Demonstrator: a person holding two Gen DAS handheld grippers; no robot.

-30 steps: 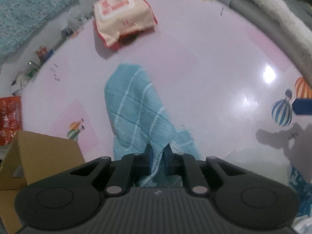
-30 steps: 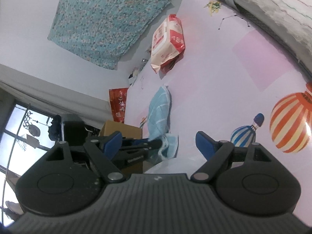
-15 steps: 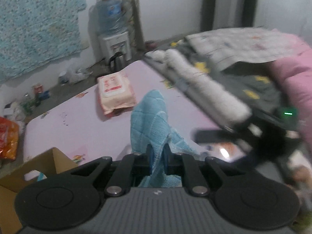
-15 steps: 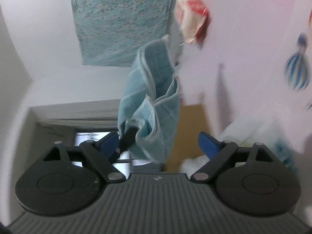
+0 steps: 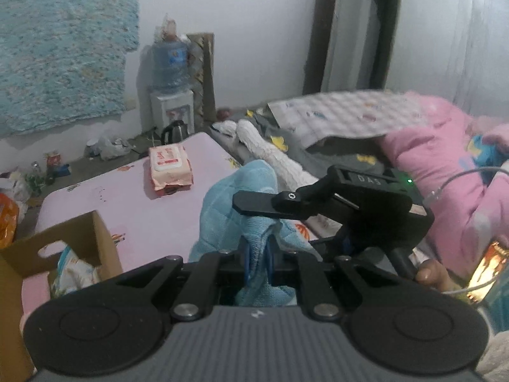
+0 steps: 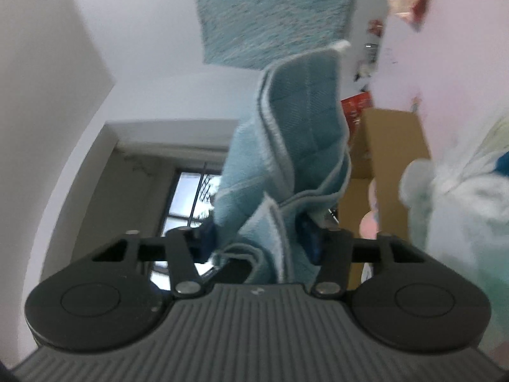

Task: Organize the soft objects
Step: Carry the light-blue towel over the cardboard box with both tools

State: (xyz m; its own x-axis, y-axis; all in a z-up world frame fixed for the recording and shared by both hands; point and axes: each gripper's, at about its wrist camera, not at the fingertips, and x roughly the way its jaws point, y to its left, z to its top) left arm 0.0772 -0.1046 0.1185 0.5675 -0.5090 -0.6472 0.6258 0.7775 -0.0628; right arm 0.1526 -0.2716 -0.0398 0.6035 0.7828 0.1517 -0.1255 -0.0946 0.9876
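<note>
Our left tongs [image 5: 257, 256] are clamped tight on the blue towel [image 5: 229, 203], lifted above the pink tabletop [image 5: 133, 197] near the cardboard box [image 5: 79, 238]. Our right tongs [image 6: 259, 238] have just been closing, with the towel's other end bunched between their pads.

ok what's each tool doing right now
left tool: shut on the blue towel
right tool: jaws just closed in, pads on the same towel

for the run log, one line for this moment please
left gripper: shut on blue towel | right gripper: fingers closing around towel | towel lifted off pink table
</note>
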